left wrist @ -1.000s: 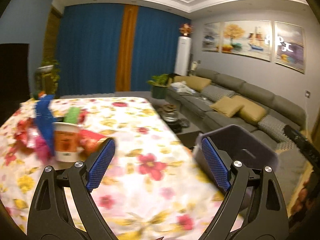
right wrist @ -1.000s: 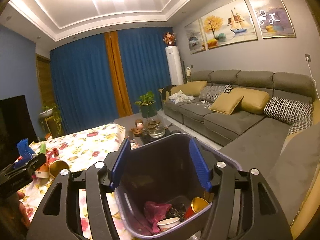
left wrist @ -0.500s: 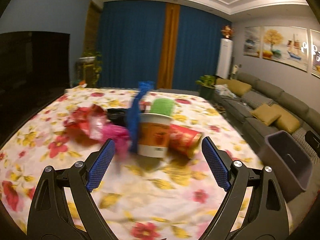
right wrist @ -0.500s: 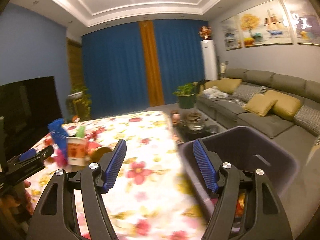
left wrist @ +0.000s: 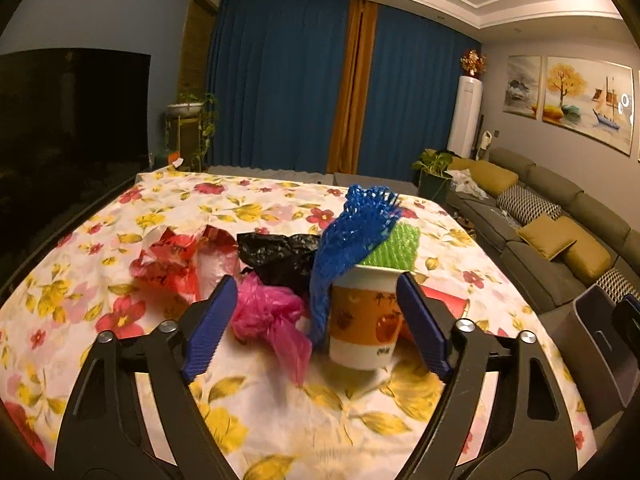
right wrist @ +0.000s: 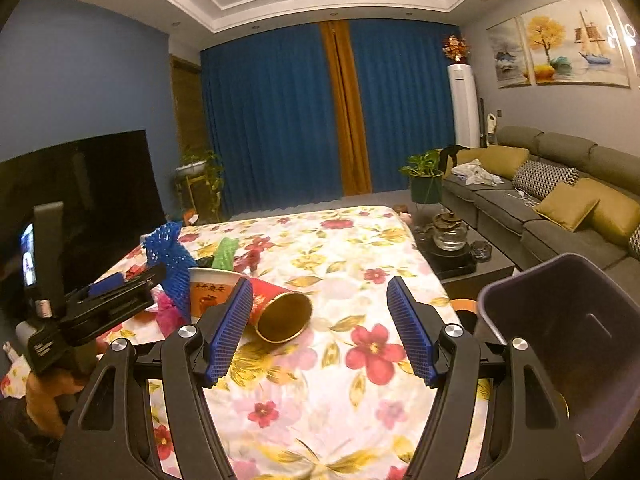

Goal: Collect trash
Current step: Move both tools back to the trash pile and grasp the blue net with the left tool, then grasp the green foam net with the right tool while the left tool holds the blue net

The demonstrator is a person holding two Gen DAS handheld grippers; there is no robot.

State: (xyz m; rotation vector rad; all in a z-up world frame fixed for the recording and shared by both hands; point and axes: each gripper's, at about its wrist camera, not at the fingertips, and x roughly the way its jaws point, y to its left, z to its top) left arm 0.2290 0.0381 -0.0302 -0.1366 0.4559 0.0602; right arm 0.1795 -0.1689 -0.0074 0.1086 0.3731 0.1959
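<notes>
A living room with blue curtains (left wrist: 288,88) and a grey sofa (left wrist: 560,216); a table under a flowered cloth (left wrist: 280,412) fills the left wrist view. The left gripper (left wrist: 318,328) is spread wide and holds nothing. Between its blue pads stand a pink plastic bag (left wrist: 268,316) and an upright paper cup (left wrist: 366,316), with a blue foam net (left wrist: 352,232) leaning on the cup and a green foam net (left wrist: 396,246) behind its rim. A black bag (left wrist: 276,254) and a red-and-white bag (left wrist: 180,260) lie farther back. The grey bin (left wrist: 600,332) shows at the right edge, off the table. Compared with half a second ago, the heap is nearer and the cup now sits close to the right pad.

In the right wrist view the same cloth (right wrist: 344,248) runs ahead. The right gripper (right wrist: 320,332) is also spread and empty. A red cup (right wrist: 280,310) lies on its side with its gold mouth toward the camera, just beside the left pad, touching the upright cup (right wrist: 210,290). The left gripper (right wrist: 120,288) reaches in from the left toward the heap. The bin (right wrist: 560,320) stands at the right; it has slid farther right since the earlier frame, and the heap has come closer.
</notes>
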